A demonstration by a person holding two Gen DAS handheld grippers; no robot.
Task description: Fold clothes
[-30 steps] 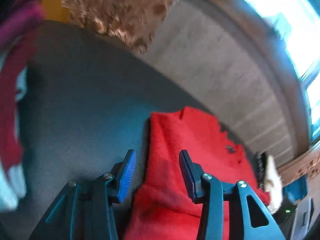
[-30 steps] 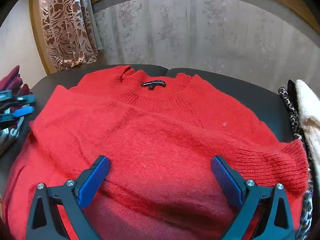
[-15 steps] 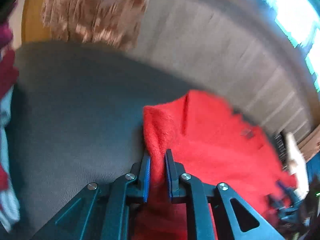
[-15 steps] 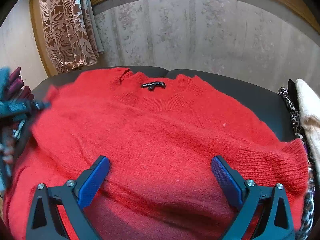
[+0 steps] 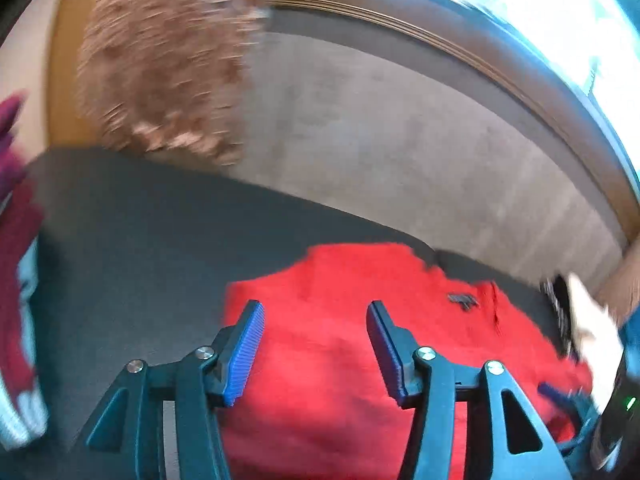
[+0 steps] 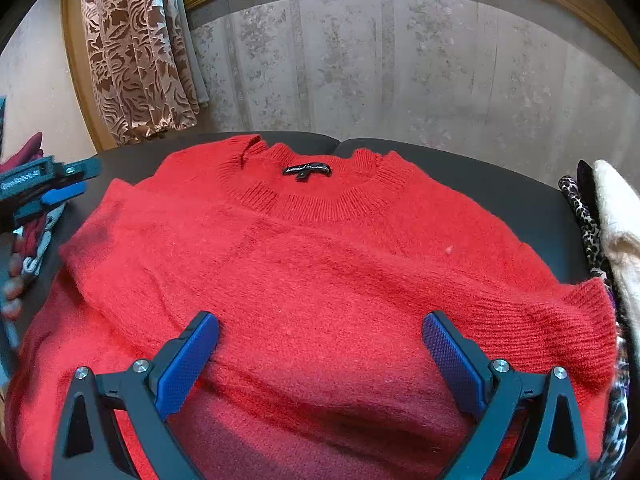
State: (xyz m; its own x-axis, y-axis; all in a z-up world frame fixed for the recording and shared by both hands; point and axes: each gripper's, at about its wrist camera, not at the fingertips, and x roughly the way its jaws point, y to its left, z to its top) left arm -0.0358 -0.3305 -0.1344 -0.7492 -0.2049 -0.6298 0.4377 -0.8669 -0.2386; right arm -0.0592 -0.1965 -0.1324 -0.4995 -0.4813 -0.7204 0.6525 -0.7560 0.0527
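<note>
A red knit sweater [image 6: 320,264] lies spread on a dark grey surface [image 6: 472,168], collar and black label at the far side, a sleeve folded across its body with the cuff at the right. My right gripper [image 6: 320,344] is open and empty, hovering over the sweater's lower middle. My left gripper [image 5: 314,336] is open and empty over the sweater's left shoulder edge [image 5: 340,304]; it also shows at the left of the right wrist view [image 6: 52,190]. The left wrist view is blurred.
A pile of maroon and pale clothes [image 5: 18,280] lies at the left edge of the surface. Leopard-print and cream garments [image 6: 600,224] are stacked at the right. A patterned brown curtain [image 6: 136,52] and a grey wall [image 6: 400,64] stand behind.
My left gripper, shut on the sweater's left shoulder edge half a second ago, has opened and let it go. The right gripper has not moved.
</note>
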